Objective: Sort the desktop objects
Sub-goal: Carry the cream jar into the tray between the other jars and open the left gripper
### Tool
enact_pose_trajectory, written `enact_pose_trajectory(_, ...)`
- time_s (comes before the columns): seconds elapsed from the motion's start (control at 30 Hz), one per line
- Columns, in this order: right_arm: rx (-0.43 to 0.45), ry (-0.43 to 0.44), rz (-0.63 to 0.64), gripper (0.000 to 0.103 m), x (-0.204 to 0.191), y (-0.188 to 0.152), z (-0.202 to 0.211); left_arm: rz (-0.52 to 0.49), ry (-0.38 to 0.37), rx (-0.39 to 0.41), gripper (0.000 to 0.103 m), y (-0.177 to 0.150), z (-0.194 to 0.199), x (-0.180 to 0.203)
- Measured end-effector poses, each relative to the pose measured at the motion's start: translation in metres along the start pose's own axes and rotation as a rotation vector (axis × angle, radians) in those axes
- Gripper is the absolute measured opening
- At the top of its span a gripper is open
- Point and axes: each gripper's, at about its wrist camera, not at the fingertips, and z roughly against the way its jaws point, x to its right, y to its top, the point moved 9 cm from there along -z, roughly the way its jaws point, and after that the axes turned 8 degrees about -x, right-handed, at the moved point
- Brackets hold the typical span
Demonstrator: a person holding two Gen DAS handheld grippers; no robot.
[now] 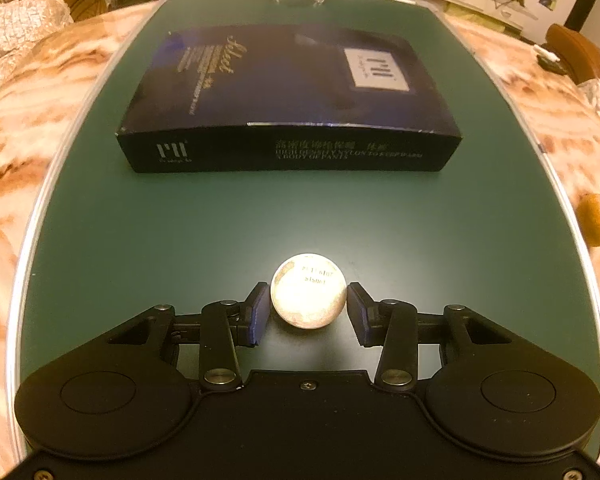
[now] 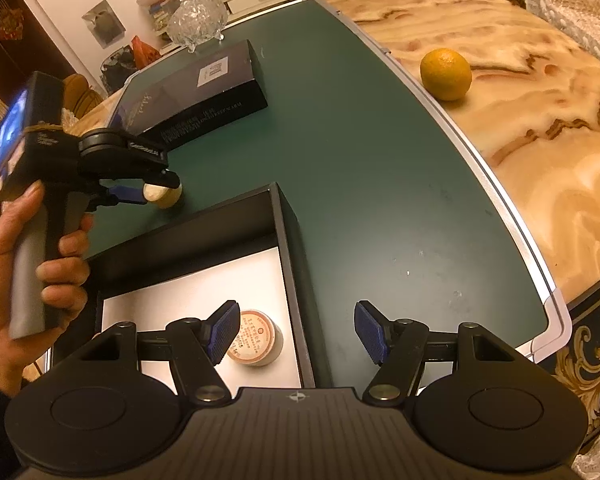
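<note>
Left wrist: left gripper (image 1: pixel 307 312) pinching 1 ball (image 1: pixel 308 290), right gripper (image 2: pixel 296 334) spread (empty), 2 boxes, 1 orange (image 2: pixel 445 73).

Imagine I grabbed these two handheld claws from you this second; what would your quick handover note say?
Left claw: closed on the small round pale ball sitting on the green mat, not lifted yet.
Right claw: open, empty, over the black open box with a white floor.
Done: one small round pinkish jar already stands in that box.
Left: lift the ball, probably into the box. The orange fruit lies off the mat on the marble table. The flat dark blue carton and the cut-glass bowl are at the mat's far end.
</note>
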Motion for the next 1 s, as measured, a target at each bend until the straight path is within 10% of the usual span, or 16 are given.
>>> enact_pose_trajectory(0.53, 0.024, 0.035, -0.014, 0.067, -0.008, -0.011, 0.021, -0.128, -0.04, 0.016, 0.041, -0.085, 0.112, 0.007)
enact_pose_trajectory(1.0, 0.022, 0.022, -0.024, 0.067, -0.001, -0.025, 0.031, -0.114, -0.082, -0.183, 0.041, -0.145, 0.052, 0.023)
